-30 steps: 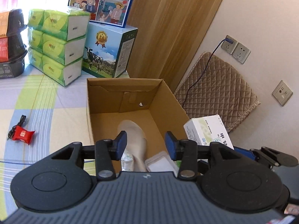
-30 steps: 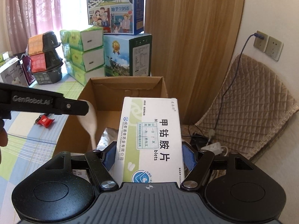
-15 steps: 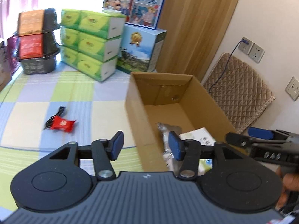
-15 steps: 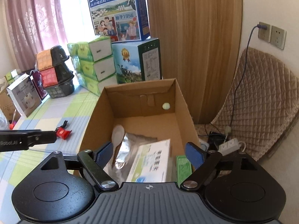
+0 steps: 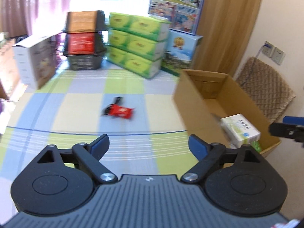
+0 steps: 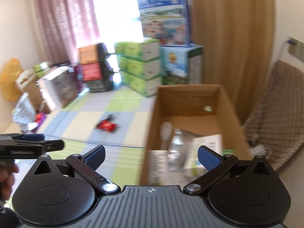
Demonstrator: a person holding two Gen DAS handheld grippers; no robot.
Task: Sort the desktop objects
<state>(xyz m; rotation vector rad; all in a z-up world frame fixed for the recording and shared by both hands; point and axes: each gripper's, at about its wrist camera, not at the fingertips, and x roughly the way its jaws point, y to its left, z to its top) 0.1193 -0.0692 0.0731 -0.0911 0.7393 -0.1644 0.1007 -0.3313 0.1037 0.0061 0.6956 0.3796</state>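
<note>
Red packet (image 5: 119, 111) on tablecloth, well ahead of spread left fingers (image 5: 100, 144).

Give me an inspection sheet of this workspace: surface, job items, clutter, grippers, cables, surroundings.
Surface: checked cloth in green, blue and cream.
Job's things: open cardboard box at the right holds a white medicine box, a spoon and a silvery packet; a red packet lies loose on the cloth, left of the box.
Clutter: green tissue packs, stacked dark bowls, milk cartons, white carton along the far edge.
Grippers: left gripper open, empty, above the cloth; right gripper open, empty, at the box's near edge.
Cables: a dark item under the red packet, too blurred to tell.
Surroundings: pink curtain, wooden panel, wall sockets, quilted cushion.
</note>
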